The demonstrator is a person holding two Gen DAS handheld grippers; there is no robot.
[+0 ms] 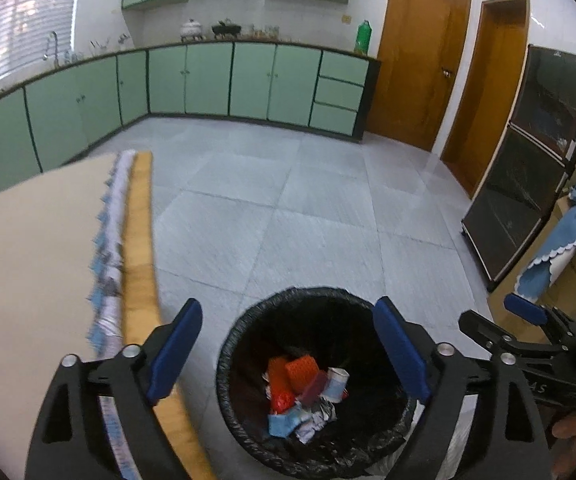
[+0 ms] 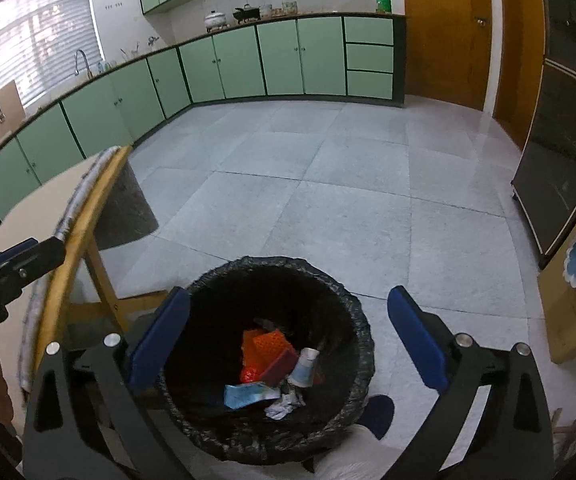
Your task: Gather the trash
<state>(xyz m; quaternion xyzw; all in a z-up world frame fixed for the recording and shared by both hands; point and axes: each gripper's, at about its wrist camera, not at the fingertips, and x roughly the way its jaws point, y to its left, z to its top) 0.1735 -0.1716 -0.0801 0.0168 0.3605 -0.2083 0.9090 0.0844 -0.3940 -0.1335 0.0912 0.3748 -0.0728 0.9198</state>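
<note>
Trash (image 1: 302, 394) lies at the bottom of one bin (image 1: 247, 332) lined with a black bag, standing on the grey tiled floor (image 1: 288, 208) just beside the wooden edge of the bench (image 1: 139, 248). We count two claws. The left claw (image 1: 288, 352) hangs over the bin with its blue pads spread wide and nothing between them. The right claw (image 2: 288, 340) hangs over the same bin (image 2: 352, 320), spread just as wide and equally empty.

In the heap we make out one orange perforated block (image 2: 273, 342), one red crumpled wrapper (image 2: 251, 374), one dark red piece (image 2: 279, 366), one small white paper cup (image 2: 306, 366), one blue packet (image 2: 243, 396) and some crumpled pale paper (image 2: 285, 406). What lies under these we cannot tell; the black liner swallows the rest.

The near rim of the bin is cut off by the claw bodies in both views. The bench top is blurred in the left view.
</note>
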